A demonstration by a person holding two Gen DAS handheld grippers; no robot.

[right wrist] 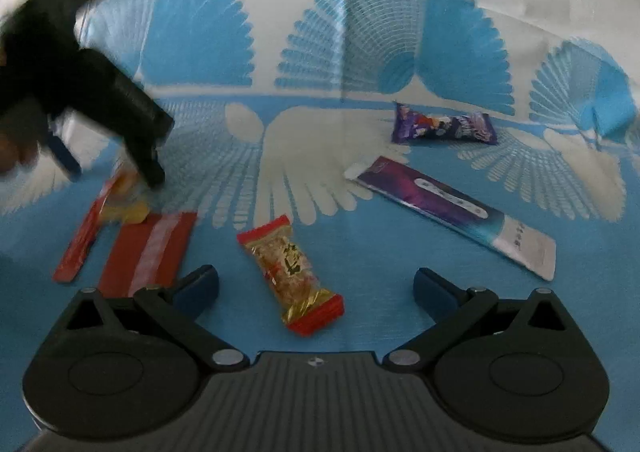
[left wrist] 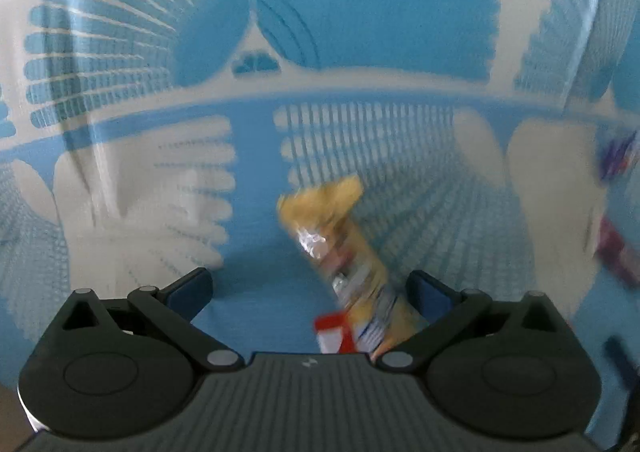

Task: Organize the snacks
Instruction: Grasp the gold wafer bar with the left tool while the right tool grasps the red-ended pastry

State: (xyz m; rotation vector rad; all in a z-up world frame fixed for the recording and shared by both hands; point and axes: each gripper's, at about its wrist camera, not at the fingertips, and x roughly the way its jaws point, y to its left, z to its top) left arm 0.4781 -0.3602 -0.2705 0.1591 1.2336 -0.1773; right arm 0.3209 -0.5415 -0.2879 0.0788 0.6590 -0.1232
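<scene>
My left gripper (left wrist: pixel 310 288) is open over the blue and white patterned cloth (left wrist: pixel 360 11). A blurred yellow snack packet (left wrist: pixel 344 252) lies between its fingers, close to the right finger (left wrist: pixel 430 290). In the right wrist view the left gripper (right wrist: pixel 112 167) shows blurred at the left, above the yellow packet (right wrist: pixel 128 203). My right gripper (right wrist: pixel 316 288) is open and empty, just above a red-ended gold snack bar (right wrist: pixel 290 272).
A thin red stick (right wrist: pixel 82 240) and a flat red packet (right wrist: pixel 148 252) lie at the left. A purple candy packet (right wrist: pixel 444 127) and a long purple and white sachet (right wrist: pixel 452 211) lie at the right. Purple blurs (left wrist: pixel 616 236) show at the left wrist view's right edge.
</scene>
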